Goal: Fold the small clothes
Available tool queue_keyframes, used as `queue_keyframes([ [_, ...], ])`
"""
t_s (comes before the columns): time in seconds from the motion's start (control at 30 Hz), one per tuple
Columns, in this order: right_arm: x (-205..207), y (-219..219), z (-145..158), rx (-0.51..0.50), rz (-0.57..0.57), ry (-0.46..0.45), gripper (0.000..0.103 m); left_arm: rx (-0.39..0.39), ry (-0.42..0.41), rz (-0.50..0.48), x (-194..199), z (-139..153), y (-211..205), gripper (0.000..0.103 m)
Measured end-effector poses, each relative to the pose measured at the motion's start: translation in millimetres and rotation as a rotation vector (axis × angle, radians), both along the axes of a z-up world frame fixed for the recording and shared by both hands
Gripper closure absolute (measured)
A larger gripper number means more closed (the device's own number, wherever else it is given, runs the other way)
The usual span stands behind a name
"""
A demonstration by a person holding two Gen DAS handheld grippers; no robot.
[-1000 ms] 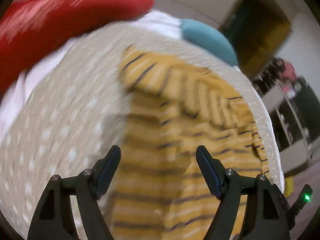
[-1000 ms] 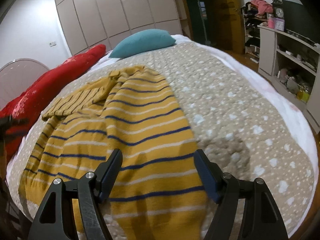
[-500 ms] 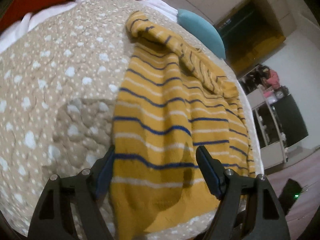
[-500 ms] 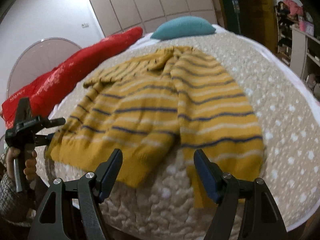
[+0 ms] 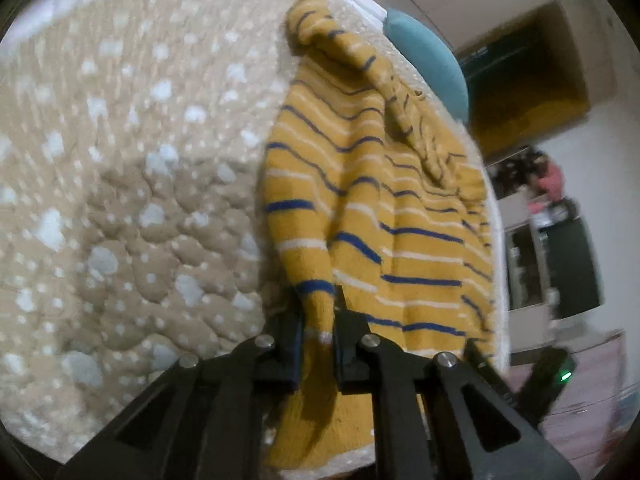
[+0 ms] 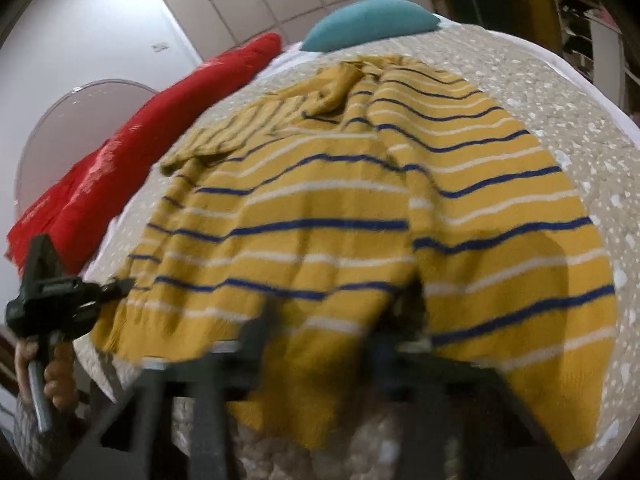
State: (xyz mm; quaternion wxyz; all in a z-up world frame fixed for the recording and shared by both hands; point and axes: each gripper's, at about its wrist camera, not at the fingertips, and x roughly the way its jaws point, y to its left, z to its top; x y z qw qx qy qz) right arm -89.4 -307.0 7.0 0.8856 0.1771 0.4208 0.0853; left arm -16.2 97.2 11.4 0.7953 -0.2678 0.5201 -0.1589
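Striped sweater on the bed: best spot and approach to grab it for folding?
Take the yellow striped sweater by its bottom hem, coming from the near bed edge. The hem drapes over that edge, loose and pinchable. The left claw is already shut on one hem corner.

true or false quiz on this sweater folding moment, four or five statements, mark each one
1. The left gripper is pinching the hem of the yellow striped sweater. True.
2. The sweater lies on a bare wooden table. False: it lies on a beige spotted quilt on a bed.
3. A teal pillow sits beyond the sweater. True.
4. The red bedding covers the sweater. False: it lies apart, along the bed's edge.
5. The sweater's stripes are green and black. False: they are blue and white.
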Motion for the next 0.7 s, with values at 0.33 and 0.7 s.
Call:
queue_keyframes([
  [0.33, -53.1, -11.0, 11.8, 0.099, 0.068, 0.026, 0.094, 0.11, -0.08, 0.043, -54.1, 36.9, 16.1, 0.094],
  [0.7, -83.1, -40.6, 31.1, 0.061, -0.017, -0.045, 0.073, 0.16, -0.192, 0.162, -90.8, 60.0, 63.7, 0.049],
])
